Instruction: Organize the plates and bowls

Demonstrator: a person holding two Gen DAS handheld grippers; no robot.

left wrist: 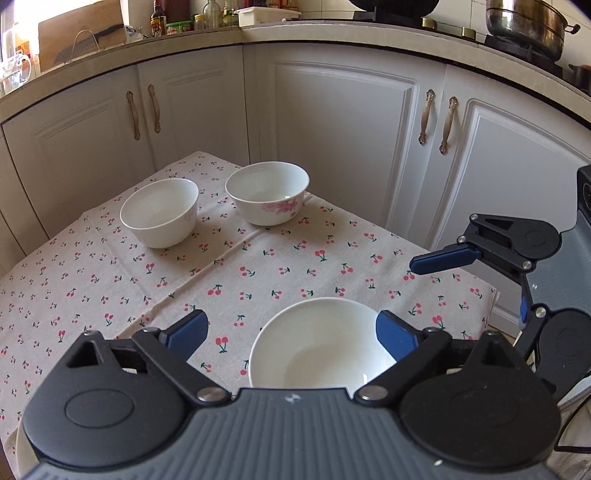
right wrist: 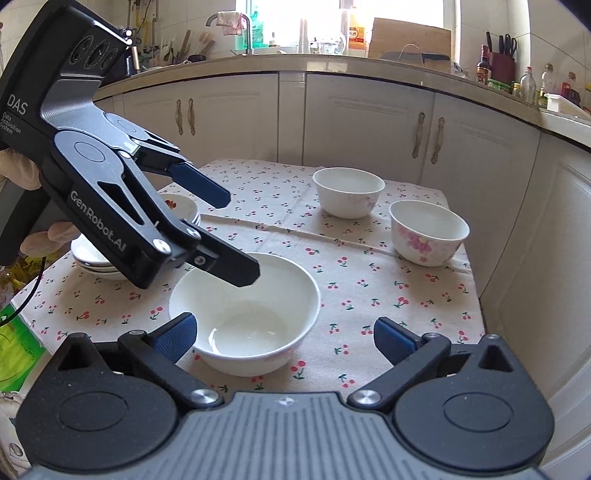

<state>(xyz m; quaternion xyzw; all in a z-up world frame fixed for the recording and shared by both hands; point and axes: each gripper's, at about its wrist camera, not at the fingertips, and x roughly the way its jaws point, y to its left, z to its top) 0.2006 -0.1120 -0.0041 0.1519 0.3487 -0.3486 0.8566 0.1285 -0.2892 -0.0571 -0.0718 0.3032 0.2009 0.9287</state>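
Right wrist view: both grippers, left gripper [right wrist: 242,238] and right gripper [right wrist: 284,338], hang wide and empty over the near-edge bowl [right wrist: 243,314]; next, I judge, gathering the far-corner bowls [right wrist: 349,192].

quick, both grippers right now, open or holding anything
left gripper: open, holding nothing, over the near bowl
right gripper: open, holding nothing

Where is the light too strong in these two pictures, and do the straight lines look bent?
Left wrist view: the window corner at upper left is washed out, and the beige countertop edge bows into an arc. Right wrist view: the bright window behind the sink is overexposed, the white cabinet doors curve toward the frame edges, and the plain white bowl stays sharp.
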